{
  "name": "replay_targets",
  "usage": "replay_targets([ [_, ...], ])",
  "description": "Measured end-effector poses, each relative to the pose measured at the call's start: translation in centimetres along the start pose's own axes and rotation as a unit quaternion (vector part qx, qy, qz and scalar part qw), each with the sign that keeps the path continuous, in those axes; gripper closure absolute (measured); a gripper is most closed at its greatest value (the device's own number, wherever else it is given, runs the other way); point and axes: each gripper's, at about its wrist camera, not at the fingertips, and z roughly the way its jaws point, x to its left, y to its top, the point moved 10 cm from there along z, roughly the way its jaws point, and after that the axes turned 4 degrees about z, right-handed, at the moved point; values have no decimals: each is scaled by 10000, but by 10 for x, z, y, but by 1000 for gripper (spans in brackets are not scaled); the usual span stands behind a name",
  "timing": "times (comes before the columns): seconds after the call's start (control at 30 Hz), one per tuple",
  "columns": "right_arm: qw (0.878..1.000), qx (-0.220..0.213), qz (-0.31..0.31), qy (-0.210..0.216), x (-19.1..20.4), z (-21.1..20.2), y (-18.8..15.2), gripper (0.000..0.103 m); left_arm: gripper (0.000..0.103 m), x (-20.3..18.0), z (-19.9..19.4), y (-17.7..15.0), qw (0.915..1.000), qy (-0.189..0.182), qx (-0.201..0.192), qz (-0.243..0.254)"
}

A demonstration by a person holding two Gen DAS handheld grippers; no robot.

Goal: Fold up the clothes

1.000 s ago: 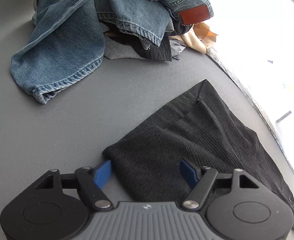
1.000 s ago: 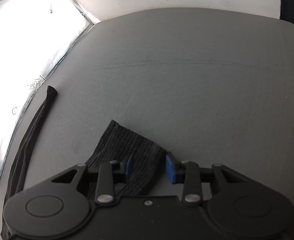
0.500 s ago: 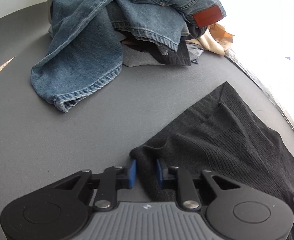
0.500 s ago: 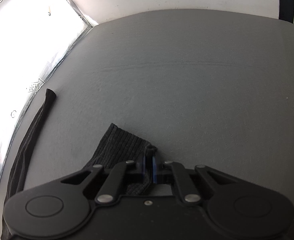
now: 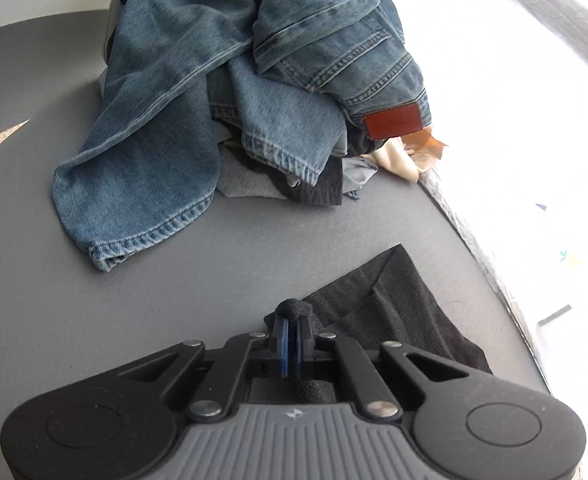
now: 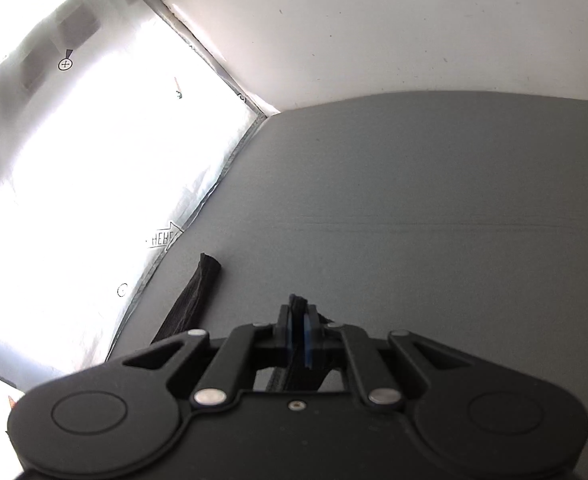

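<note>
Grey matting covers the tabletop (image 5: 73,300) under both of my cameras, with a blown-out bright window along one edge and a white wall (image 6: 414,32) behind the far edge in the right view.

On my left camera, toward the far edge of the tabletop, I see a heap of blue jeans (image 5: 221,92) with one leg trailing down to the left and a brown leather patch (image 5: 392,120) showing on the right of the heap. Darker and cream-coloured clothes poke out from under the denim. Nearer to me, by the window edge, lies the dark knit garment (image 5: 398,320). My left claw (image 5: 292,338) has just been closing and is now clamped on a bunched corner of that garment, a knob of fabric sticking up past the blue pads (image 5: 281,340). The held corner is raised off the tabletop while the rest slopes away to the right.

On my right camera, a narrow dark strip of the garment (image 6: 191,304) runs along the window edge of the tabletop. My right claw (image 6: 298,338) is squeezed on a ribbed fold of the same dark fabric, its tip showing just above the pads.
</note>
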Motion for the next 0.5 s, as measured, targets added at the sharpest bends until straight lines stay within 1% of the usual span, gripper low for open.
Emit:
replay_targets([
  [0.17, 9997, -72, -17, 215, 39, 10, 18, 97, 100, -22, 3, 10, 9998, 89, -59, 194],
  [0.27, 9996, -19, -179, 196, 62, 28, 27, 97, 100, -40, 8, 22, 9996, 32, -139, 239],
  [0.4, 9988, 106, -467, 50, 94, 68, 33, 97, 100, -70, 28, 35, 9988, 101, -289, 382],
  [0.5, 9989, 184, -437, -2, 116, 105, 37, 97, 100, -91, 53, 40, 9986, 171, -267, 417],
])
